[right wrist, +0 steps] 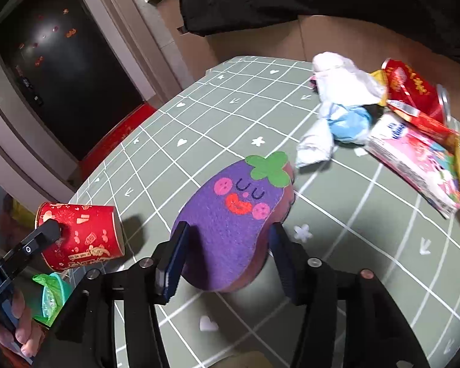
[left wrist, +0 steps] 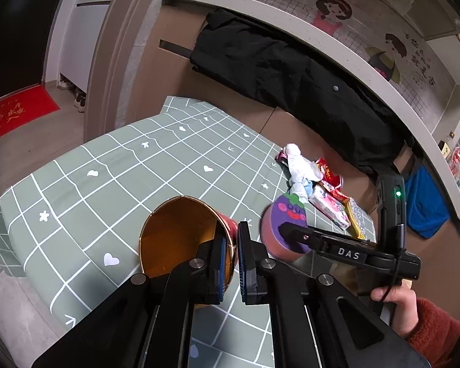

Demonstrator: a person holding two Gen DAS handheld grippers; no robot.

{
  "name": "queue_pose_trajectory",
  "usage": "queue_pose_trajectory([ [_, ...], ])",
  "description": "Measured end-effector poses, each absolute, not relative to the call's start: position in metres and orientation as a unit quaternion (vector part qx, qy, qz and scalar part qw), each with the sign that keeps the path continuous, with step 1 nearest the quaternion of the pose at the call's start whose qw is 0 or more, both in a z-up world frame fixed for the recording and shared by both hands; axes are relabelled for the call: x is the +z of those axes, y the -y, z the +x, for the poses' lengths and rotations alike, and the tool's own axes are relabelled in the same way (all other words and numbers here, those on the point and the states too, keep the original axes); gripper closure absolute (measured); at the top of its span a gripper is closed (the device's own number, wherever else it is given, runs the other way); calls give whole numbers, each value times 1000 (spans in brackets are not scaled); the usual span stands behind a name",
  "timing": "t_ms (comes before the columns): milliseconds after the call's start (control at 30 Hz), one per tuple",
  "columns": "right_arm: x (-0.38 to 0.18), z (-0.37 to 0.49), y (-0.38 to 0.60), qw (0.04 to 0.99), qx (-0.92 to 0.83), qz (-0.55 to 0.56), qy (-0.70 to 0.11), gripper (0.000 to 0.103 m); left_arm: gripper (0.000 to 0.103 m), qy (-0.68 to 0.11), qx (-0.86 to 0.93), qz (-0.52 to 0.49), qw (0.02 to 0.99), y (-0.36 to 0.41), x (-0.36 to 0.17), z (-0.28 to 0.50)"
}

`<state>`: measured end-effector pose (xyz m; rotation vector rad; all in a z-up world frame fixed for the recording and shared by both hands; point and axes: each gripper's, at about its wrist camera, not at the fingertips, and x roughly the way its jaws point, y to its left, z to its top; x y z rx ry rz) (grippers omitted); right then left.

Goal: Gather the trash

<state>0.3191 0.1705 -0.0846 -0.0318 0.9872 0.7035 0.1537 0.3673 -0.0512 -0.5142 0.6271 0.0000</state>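
Observation:
My left gripper (left wrist: 232,263) is shut on the rim of a red paper cup (left wrist: 181,239) with a gold inside, held tipped over the table; the cup also shows in the right wrist view (right wrist: 82,236). My right gripper (right wrist: 227,260) is shut on a purple eggplant-face sponge (right wrist: 236,214), which hangs beside the cup in the left wrist view (left wrist: 286,224). A pile of trash lies at the table's far right: crumpled white and blue tissue (right wrist: 337,107), a red packet (right wrist: 411,89) and a pink tissue pack (right wrist: 414,165).
The table carries a green grid cloth (left wrist: 122,168). A black coat (left wrist: 276,61) hangs over a cardboard box behind it. A small green-lined bin (right wrist: 50,297) stands below the table's left edge. A red doormat (left wrist: 12,113) lies by the door.

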Motion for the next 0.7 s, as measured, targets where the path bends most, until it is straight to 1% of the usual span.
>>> queue_pose_trajectory([
  [67,-85,320,-178,821,334,-29,-462,43,96,-307,1,-250,918,-368,-52,155],
  [133,-87,322,-187,815,343,-39,-466,40,96,-308,2,-248,919,-368,-51,154],
  [167,-91,324,-194,798,361,-40,-481,39,96,-307,2,-246,919,-368,-51,154],
  [200,-90,322,-198,801,360,-52,-476,35,96,-307,3,-245,920,-368,-50,154],
  [233,-89,318,-206,809,345,-86,-467,39,96,-307,5,-245,920,-368,-49,153],
  [267,-89,313,-213,817,334,-120,-455,45,96,-307,7,-246,920,-370,-48,152],
  [300,-89,309,-217,819,334,-138,-445,48,96,-307,7,-246,919,-370,-47,151],
  [333,-89,305,-219,821,336,-147,-438,57,96,-307,8,-245,919,-371,-46,150],
  [367,-87,300,-219,824,338,-148,-430,62,96,-307,9,-243,920,-370,-45,150],
  [533,-63,289,-205,843,356,-129,-381,62,96,-304,15,-235,923,-367,-39,152],
  [600,-58,292,-206,838,371,-118,-383,63,96,-302,18,-234,924,-366,-38,153],
  [700,-58,296,-220,819,395,-137,-392,63,96,-302,21,-233,924,-366,-36,152],
])
